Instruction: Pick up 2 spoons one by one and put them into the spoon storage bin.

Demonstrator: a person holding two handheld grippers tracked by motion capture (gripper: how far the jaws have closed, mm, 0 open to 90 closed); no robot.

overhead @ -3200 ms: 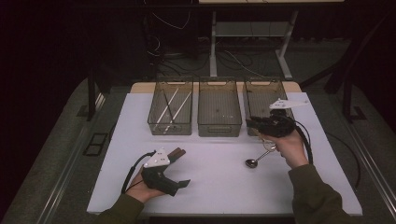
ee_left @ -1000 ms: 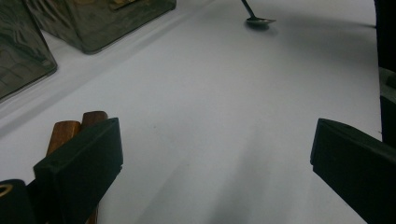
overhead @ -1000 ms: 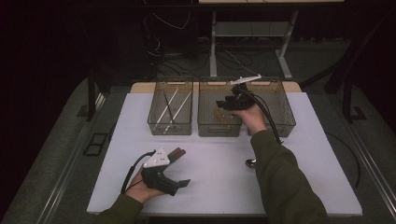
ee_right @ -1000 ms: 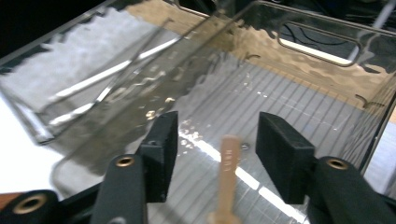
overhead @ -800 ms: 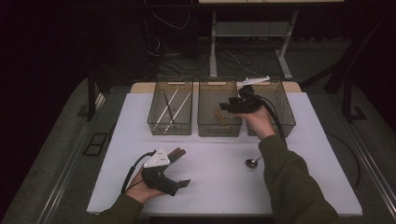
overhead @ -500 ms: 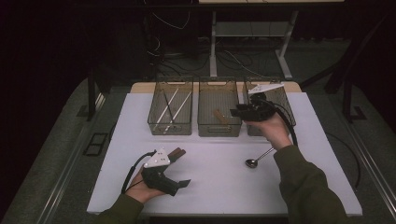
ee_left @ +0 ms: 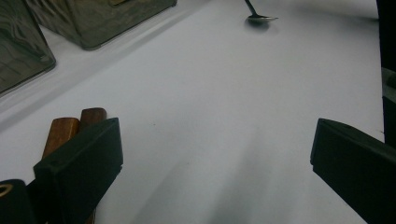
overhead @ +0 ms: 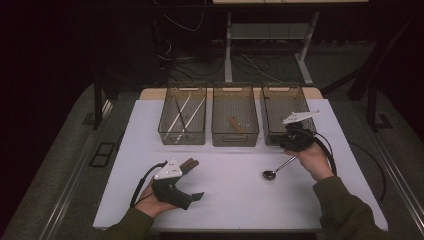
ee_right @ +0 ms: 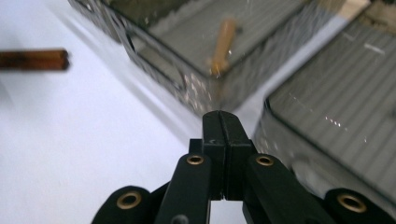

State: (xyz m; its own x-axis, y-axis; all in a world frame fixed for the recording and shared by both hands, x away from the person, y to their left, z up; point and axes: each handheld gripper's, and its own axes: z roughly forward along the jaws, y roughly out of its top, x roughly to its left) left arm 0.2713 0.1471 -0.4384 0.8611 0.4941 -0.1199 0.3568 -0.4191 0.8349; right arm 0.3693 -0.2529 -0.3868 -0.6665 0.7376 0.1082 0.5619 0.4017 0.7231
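Over the table, high view: found right gripper clamped shut on nothing, spoon lying just below; left gripper resting wide open, empty. Left gripper view: caught wooden handles beside one jaw, perhaps touching. Right gripper view: jaws just closed, nothing between; wooden piece inside middle bin. Risked skidding the spoon if lowered shut. Had left the middle bin since a second before.
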